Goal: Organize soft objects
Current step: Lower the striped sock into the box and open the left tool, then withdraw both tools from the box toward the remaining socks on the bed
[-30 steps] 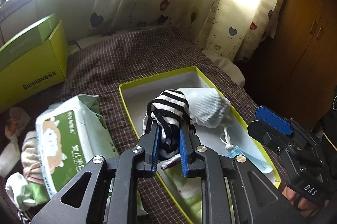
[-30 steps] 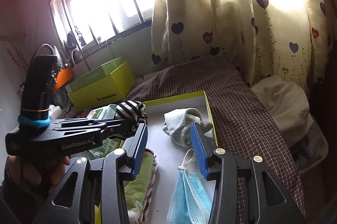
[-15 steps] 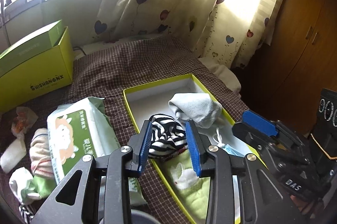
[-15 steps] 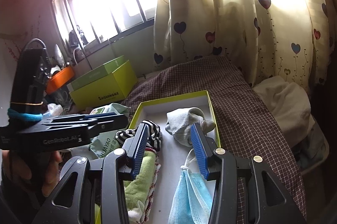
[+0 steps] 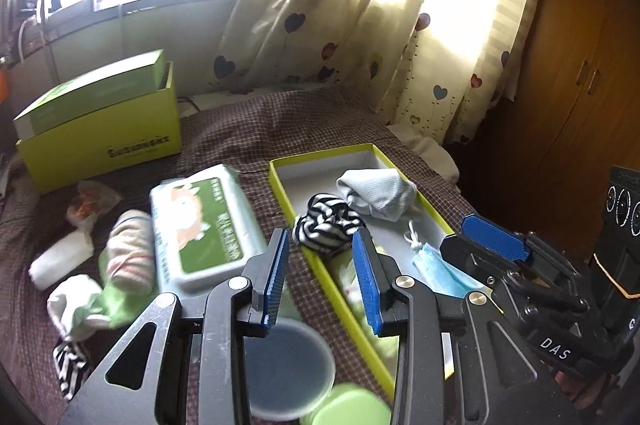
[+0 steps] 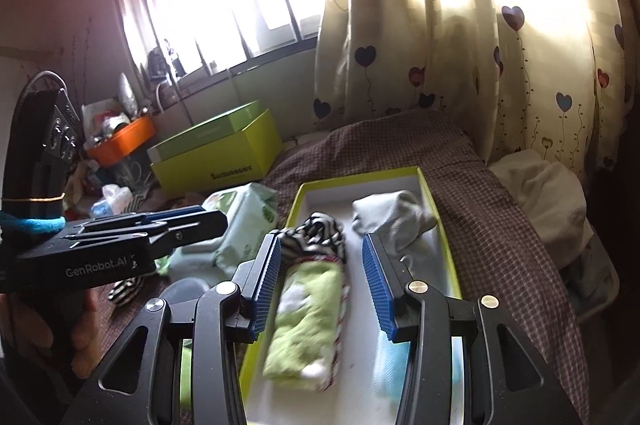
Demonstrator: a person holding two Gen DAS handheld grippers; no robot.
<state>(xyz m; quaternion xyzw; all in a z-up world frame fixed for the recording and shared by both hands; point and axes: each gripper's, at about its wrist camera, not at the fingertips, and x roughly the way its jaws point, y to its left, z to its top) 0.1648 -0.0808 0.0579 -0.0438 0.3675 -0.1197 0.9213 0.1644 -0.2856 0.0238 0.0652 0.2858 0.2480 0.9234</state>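
With the striped sock (image 5: 328, 225) lying in the yellow-rimmed box (image 5: 280, 181) beside the grey bundle (image 5: 376, 193), both the left claw (image 5: 320, 281) and right claw (image 6: 320, 285) gape empty (so aim next for the loose bundles (image 5: 128, 253) on the bed, gripping mid-roll).

Left gripper (image 5: 320, 279) open, empty, above tray edge. Striped sock (image 5: 326, 225) inside yellow-green tray (image 5: 288, 193), touching grey sock (image 5: 378, 195). Blue mask (image 5: 434, 265) nearby. Wipes pack (image 5: 204, 225) left of tray.
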